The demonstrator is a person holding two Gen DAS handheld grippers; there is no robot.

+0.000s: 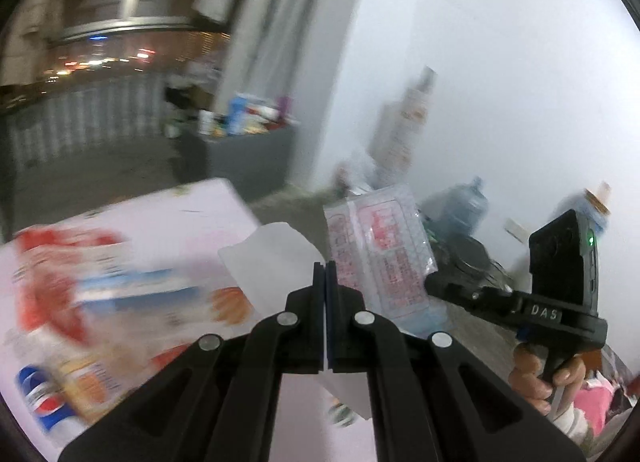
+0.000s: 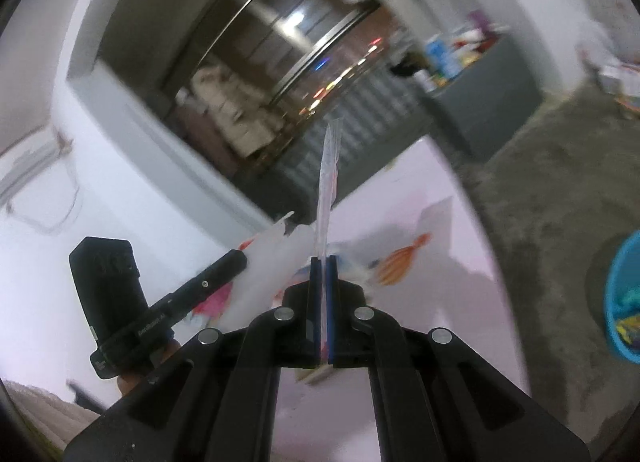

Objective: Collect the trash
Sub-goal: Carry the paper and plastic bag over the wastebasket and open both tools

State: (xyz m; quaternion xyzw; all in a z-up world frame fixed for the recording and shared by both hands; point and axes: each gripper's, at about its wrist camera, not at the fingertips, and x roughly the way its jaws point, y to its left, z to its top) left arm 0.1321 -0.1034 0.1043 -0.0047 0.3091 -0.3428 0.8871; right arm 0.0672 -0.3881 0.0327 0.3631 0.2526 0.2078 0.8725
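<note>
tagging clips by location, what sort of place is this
Probably a lived-in room at home, at night: a curtain by a dark window with city lights, a cluttered grey cabinet, a water jug.

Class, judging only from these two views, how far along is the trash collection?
Done: each gripper has lifted a piece. In hand: the left gripper pinches a white paper scrap; the right gripper pinches a clear printed wrapper. Left: neither is binned; a blue bin stands on the floor, and packaging remains on the table.

Motion-blurred tabletop litter (image 1: pixel 100 282), blue bin (image 2: pixel 624 302) cut by edge
</note>
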